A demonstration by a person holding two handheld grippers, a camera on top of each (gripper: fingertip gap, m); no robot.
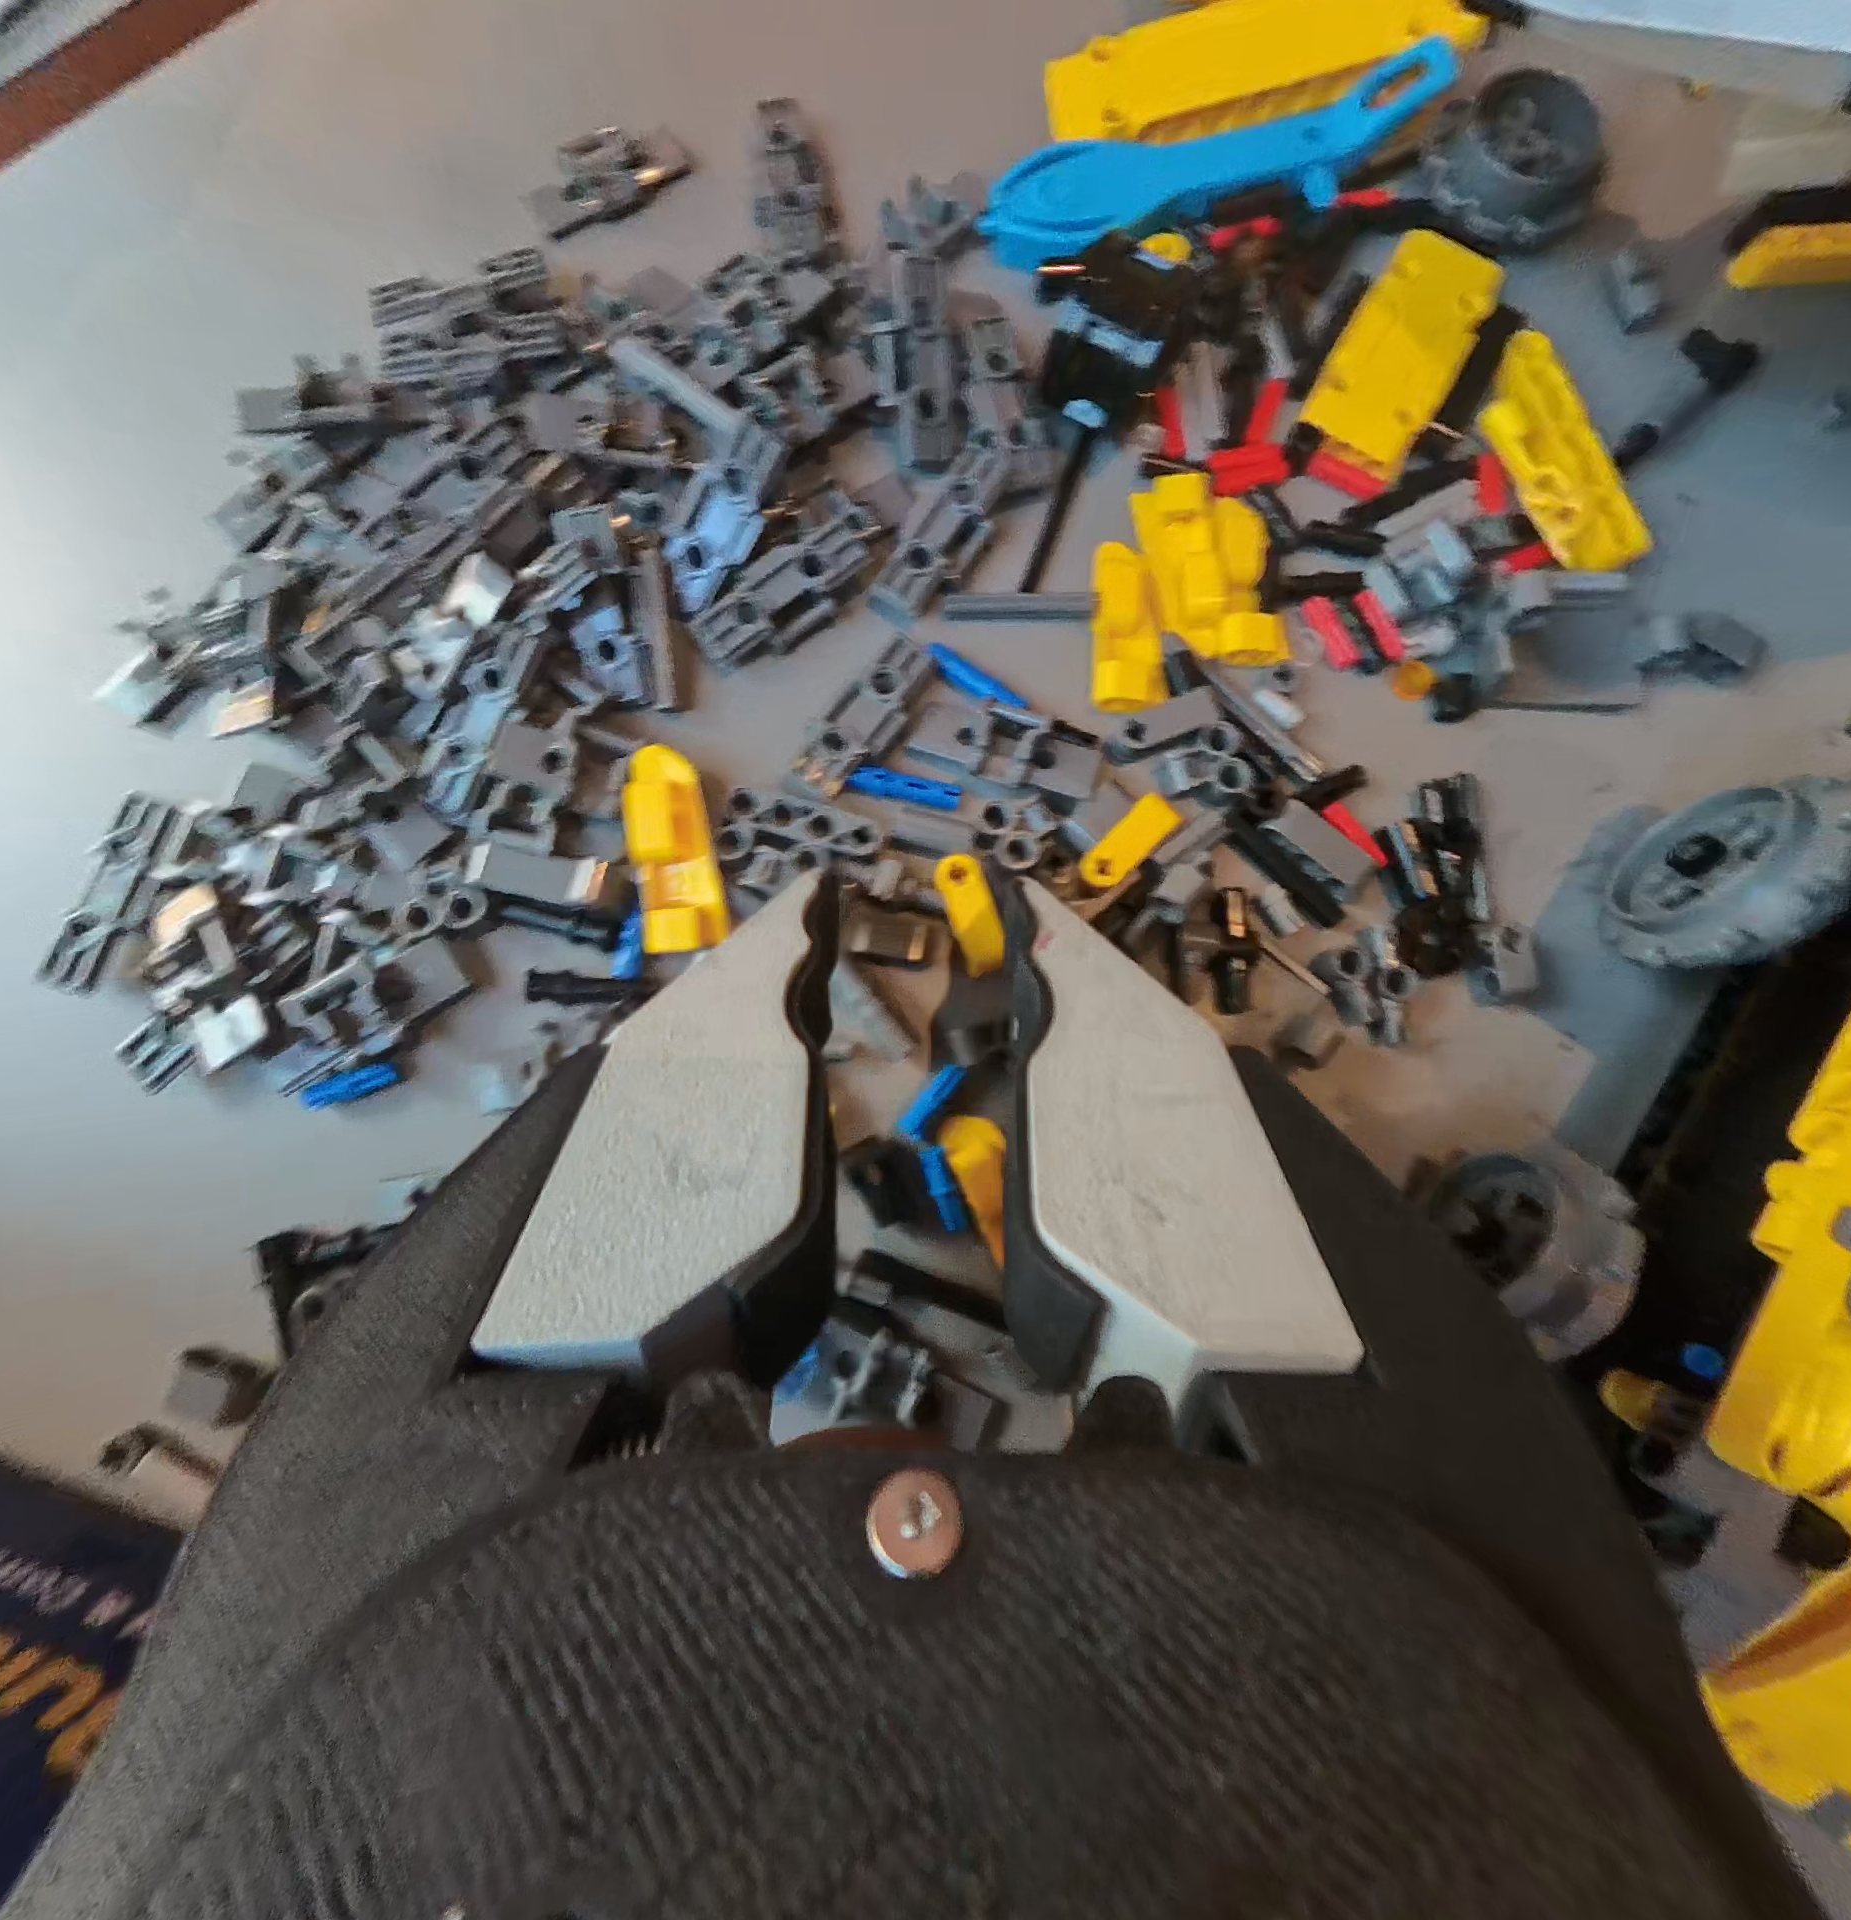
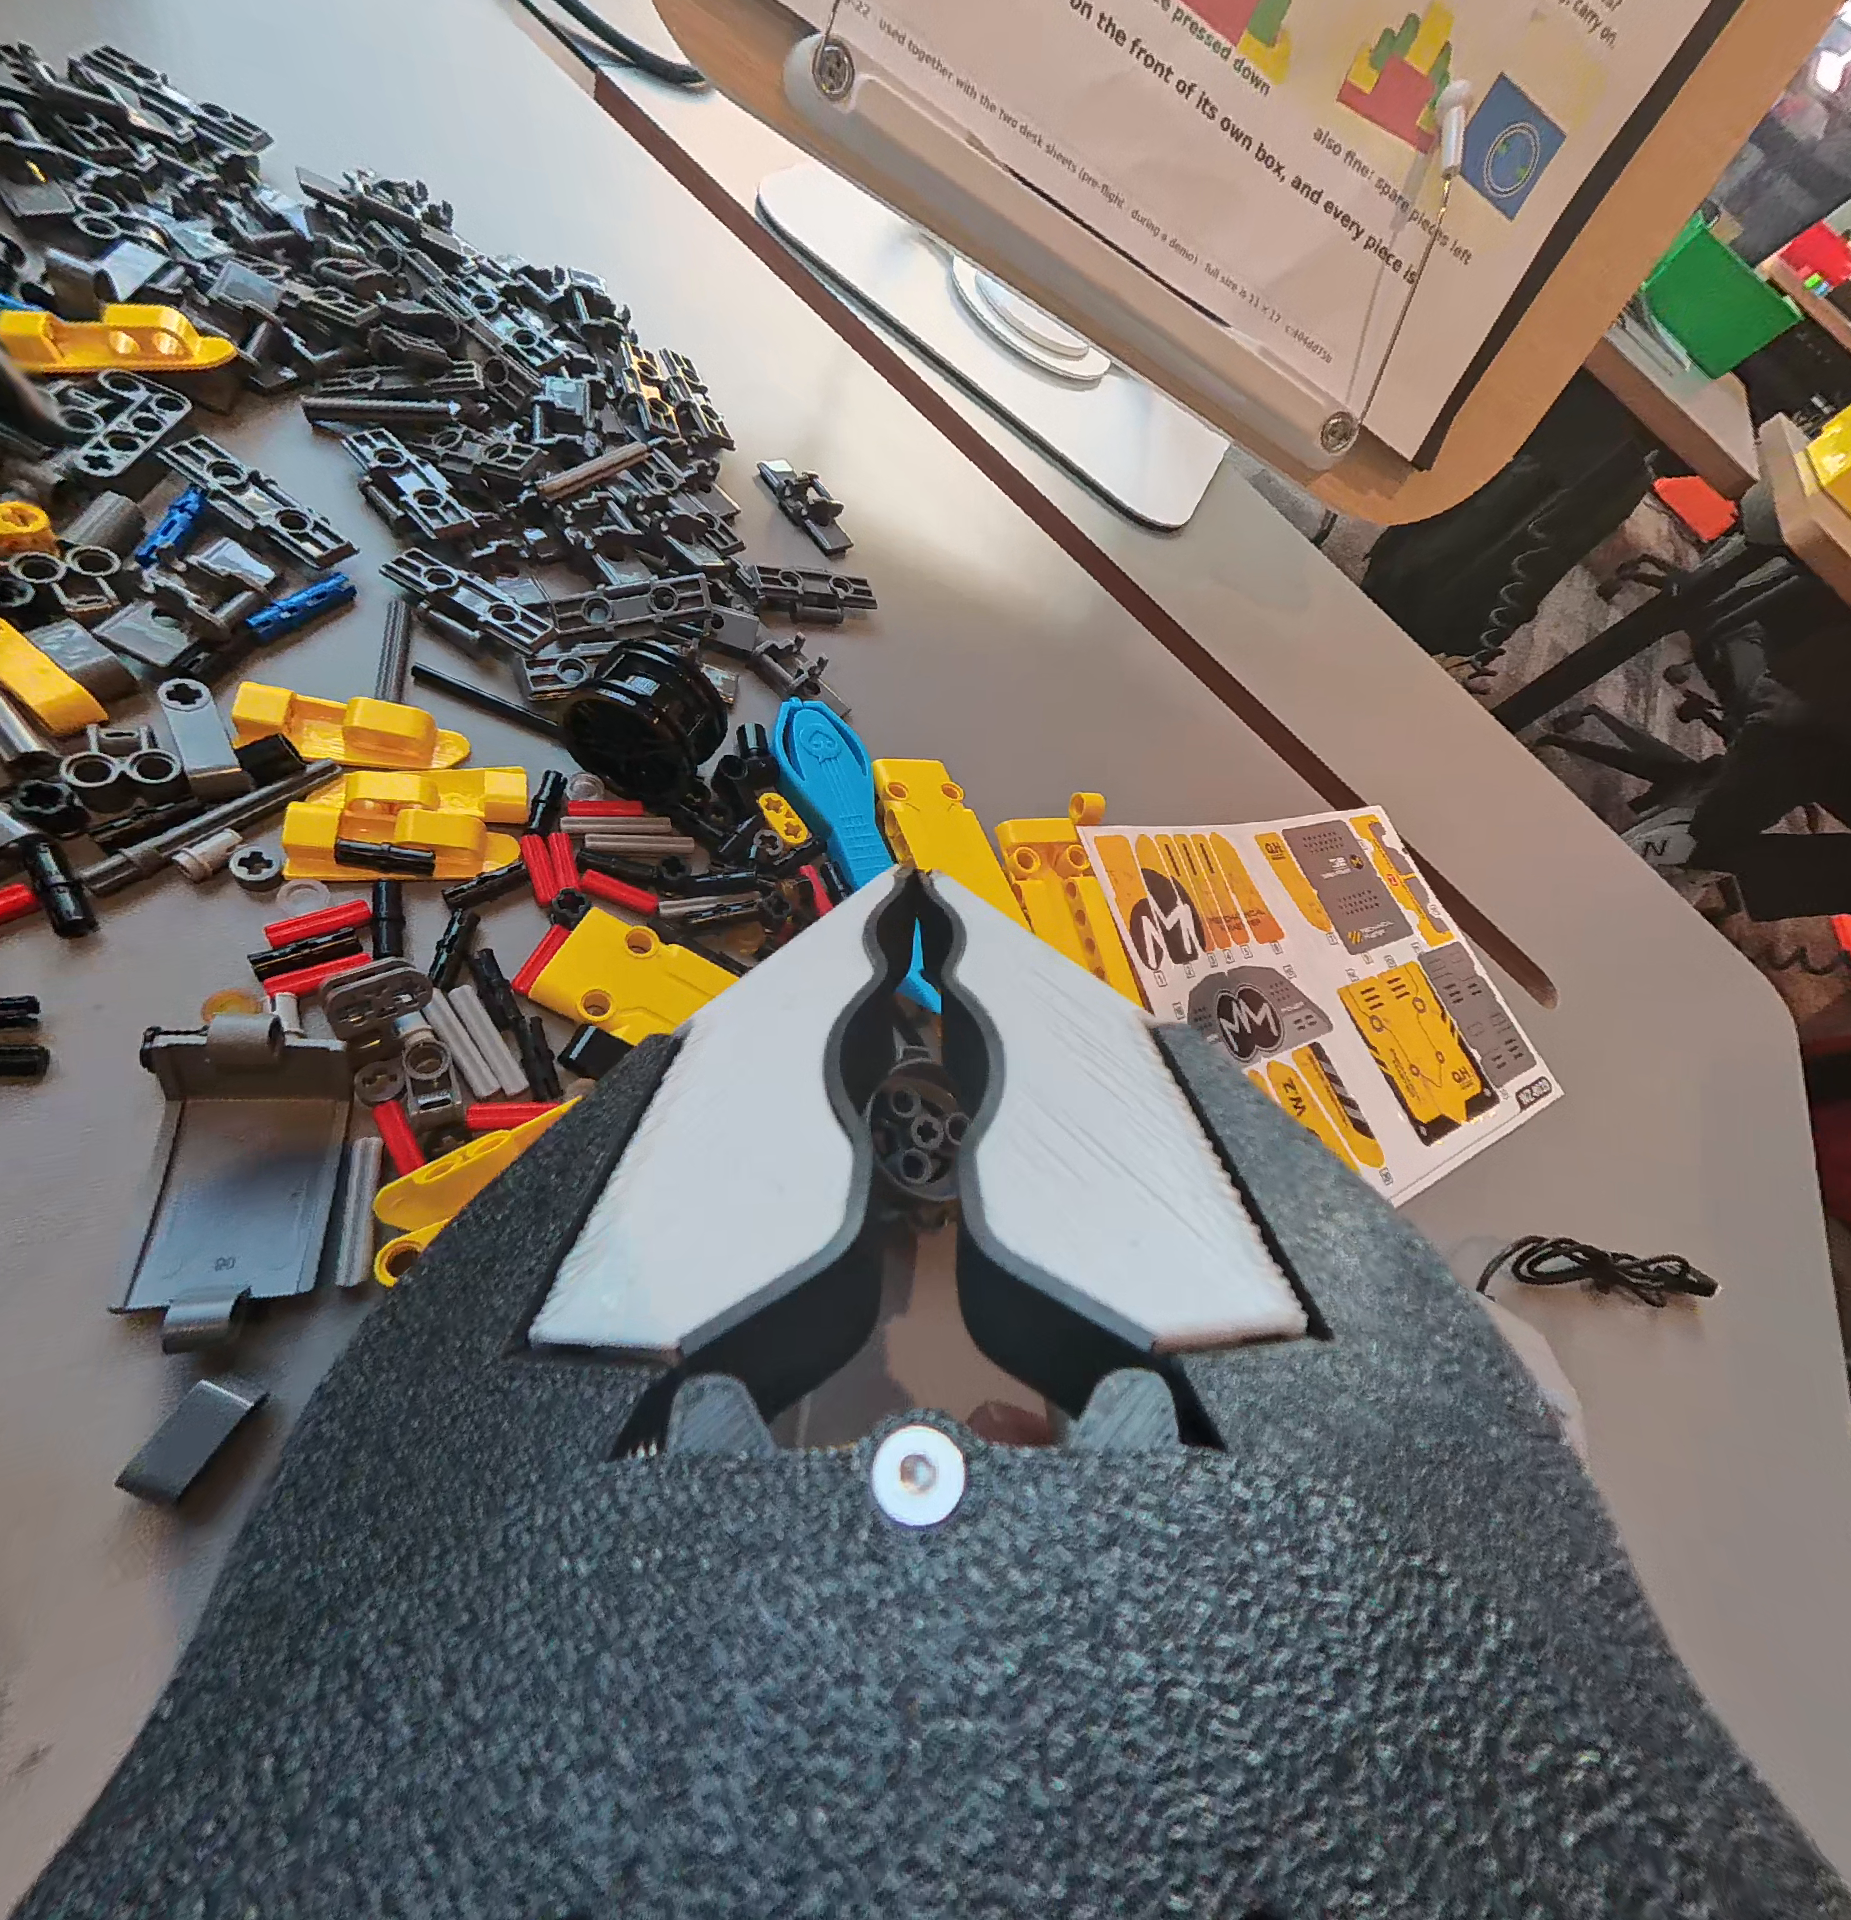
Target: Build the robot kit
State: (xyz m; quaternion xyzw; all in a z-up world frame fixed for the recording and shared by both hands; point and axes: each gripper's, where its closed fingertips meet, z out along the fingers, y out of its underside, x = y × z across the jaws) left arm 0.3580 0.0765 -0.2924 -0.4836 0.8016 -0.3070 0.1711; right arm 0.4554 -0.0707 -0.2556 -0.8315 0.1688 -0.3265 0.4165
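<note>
Glossy plastic building pieces [image 1: 547, 582] litter the smooth matt grey table [image 2: 1004, 582]; the sticker sheet [image 2: 1316, 987] is shiny paper, gripper shells rough black.

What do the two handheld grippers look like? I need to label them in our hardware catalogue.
Both match: the left gripper and right gripper each have a rough-textured black 3D-printed body with one silver screw at its centre, and two pale grey faceted jaws lined with wavy black pads. No cables, markings or sleeves show.
</note>
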